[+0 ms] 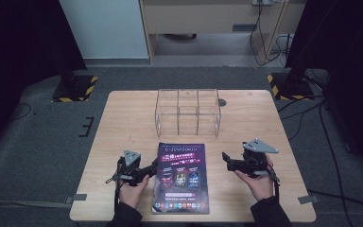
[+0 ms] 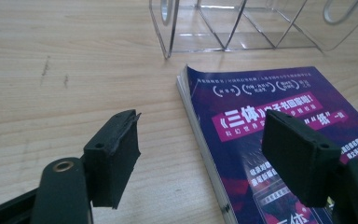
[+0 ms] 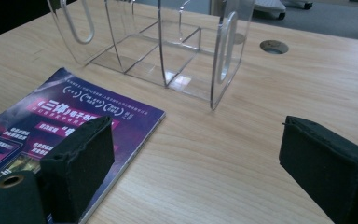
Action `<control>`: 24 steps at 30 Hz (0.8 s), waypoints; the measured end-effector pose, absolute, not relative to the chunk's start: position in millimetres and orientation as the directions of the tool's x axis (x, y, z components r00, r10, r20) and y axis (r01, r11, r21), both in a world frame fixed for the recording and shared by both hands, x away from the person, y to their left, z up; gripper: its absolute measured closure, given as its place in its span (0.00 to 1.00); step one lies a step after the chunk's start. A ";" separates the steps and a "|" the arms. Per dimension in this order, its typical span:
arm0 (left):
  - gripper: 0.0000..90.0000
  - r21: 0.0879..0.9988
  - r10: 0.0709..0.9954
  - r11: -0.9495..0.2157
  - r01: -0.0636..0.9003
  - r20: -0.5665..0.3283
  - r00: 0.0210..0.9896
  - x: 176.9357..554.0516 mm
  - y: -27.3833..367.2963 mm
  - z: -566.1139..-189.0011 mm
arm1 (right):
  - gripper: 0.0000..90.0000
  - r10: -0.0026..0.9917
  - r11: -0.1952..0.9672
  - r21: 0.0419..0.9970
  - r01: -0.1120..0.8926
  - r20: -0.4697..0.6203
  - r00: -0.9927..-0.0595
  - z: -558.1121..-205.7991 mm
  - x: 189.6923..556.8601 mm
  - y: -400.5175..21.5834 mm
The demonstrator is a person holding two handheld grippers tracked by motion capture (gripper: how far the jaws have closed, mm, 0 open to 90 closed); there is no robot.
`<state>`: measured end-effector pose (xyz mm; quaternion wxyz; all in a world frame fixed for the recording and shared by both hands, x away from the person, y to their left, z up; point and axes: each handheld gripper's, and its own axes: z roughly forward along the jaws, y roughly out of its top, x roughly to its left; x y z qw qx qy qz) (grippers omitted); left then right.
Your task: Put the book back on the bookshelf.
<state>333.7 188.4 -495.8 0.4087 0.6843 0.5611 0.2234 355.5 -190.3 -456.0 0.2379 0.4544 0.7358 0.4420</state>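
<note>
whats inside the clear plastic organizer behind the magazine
Nothing: the clear organizer has bare compartments, with the table showing through its walls and floor. The high view and both gripper views agree. The magazine lies flat in front of it, apart.

the magazine (image 2: 279, 140) runs off the bottom edge in the left gripper view, one black pad (image 2: 298, 158) covers part of its cover, and its small print (image 1: 181, 177) is unreadable from above.

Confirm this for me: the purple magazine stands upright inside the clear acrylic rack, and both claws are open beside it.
Not quite. The purple magazine lies flat on the table, in front of the clear acrylic rack, whose compartments hold nothing, as the high view shows. The rest holds: the left claw and right claw are open, one at each side of it.
</note>
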 end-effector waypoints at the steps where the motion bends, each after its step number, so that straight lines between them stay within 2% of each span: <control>1: 0.30 0.810 0.950 -0.036 0.586 -0.154 0.272 333.7 187.8 -496.7 | 0.11 0.877 0.201 0.864 0.461 0.051 -0.478 -457.2 355.5 -188.9; 24: 0.40 0.755 0.938 -0.077 0.652 -0.166 0.303 336.4 168.8 -516.8 | 0.15 0.837 0.250 0.828 0.502 0.075 -0.541 -480.9 353.4 -153.8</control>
